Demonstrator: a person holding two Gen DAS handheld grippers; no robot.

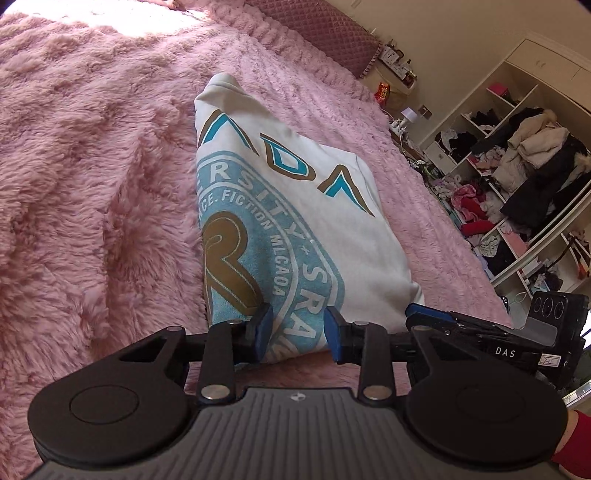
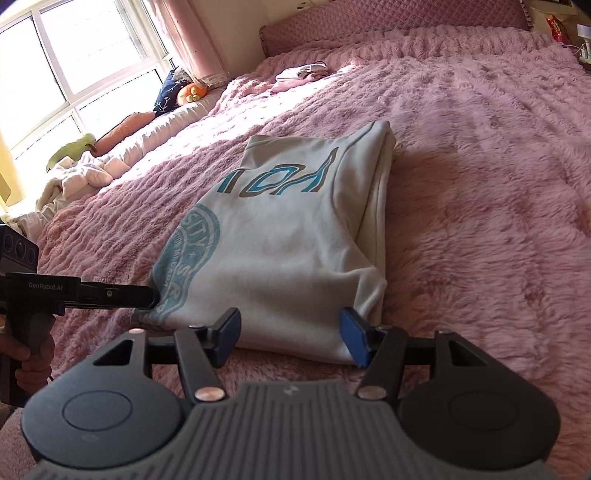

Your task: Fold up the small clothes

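One white cotton T-shirt with a blue and gold printed crest (image 1: 288, 221), folded lengthwise into a narrow band, lies flat on the fluffy pink plush bedspread (image 1: 92, 184), its near hem toward me and its collar end pointing away toward the quilted pink headboard (image 2: 388, 26); my left gripper (image 1: 298, 332) sits at the near hem with its blue-padded fingers spread, one on either side of the printed corner, the cloth lying between them without being pinched; my right gripper (image 2: 291, 338) is at the same hem, at the plain white corner, fingers wider apart, and I cannot tell whether its pads touch the fabric; from the right wrist view I see the left gripper coming in from the side, tip at the crest corner, and the two tools sit near each other along that edge; farther up the bedspread a small pile of folded pale clothes (image 2: 301, 75) rests near the headboard, well apart from the shirt; beyond the bed's far side stands an open white wardrobe stuffed with jumbled garments (image 1: 517, 177); on the other side a bright window (image 2: 74, 55) with cushions below it.
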